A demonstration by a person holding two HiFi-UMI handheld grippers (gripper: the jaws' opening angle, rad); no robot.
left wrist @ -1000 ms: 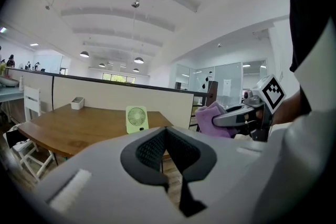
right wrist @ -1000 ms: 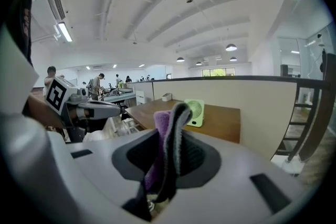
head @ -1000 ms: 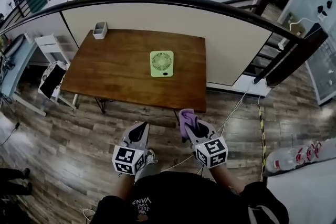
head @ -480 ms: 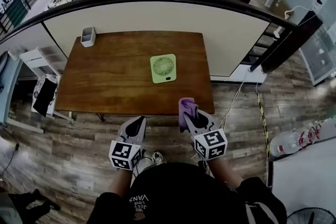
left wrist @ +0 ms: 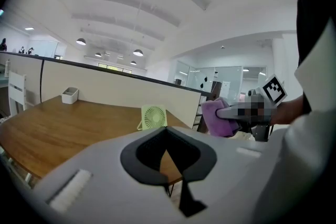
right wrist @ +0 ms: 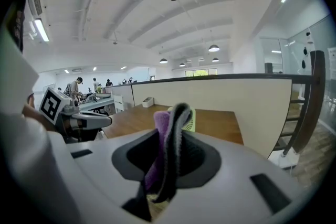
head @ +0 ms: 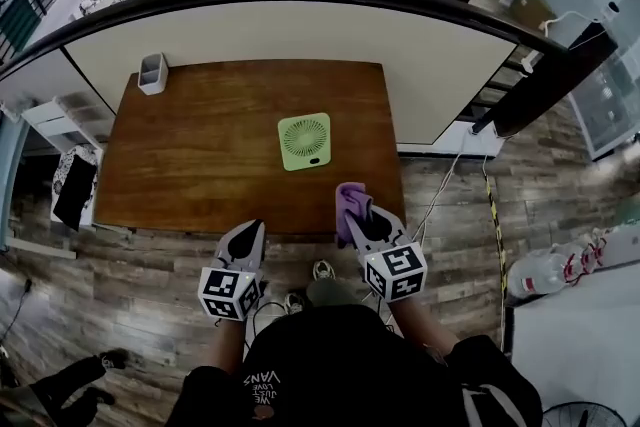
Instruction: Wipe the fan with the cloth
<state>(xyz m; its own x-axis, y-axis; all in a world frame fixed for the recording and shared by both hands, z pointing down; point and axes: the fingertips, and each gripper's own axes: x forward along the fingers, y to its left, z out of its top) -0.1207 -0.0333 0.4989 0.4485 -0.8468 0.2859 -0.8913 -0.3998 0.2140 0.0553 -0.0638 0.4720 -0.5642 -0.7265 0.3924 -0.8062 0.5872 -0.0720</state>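
Well, both grippers hung at the near edge of the table (head: 200,155), with the work not yet begun. The right gripper (right wrist: 173,128) was clenched on the purple cloth (head: 350,199), which was bunched in a fold between its jaws with only a short tuft past the tips. The left gripper (left wrist: 167,152) had its jaws pressed together on nothing at all. The green fan (head: 304,141) stood propped upright on the table's right half, well apart from both grippers and from the white container (head: 152,73) at the far left corner.

Here was the worry. That fan looked light and stood on a thin prop, so a firm push on the grille could slide it across the wood or tip it backward. With the left gripper shut and empty, nothing was braced behind it. So little cloth showed past the right jaws that the hard tips could have scraped the grille instead of the fabric. A snag on the slats might also have dragged the fold loose
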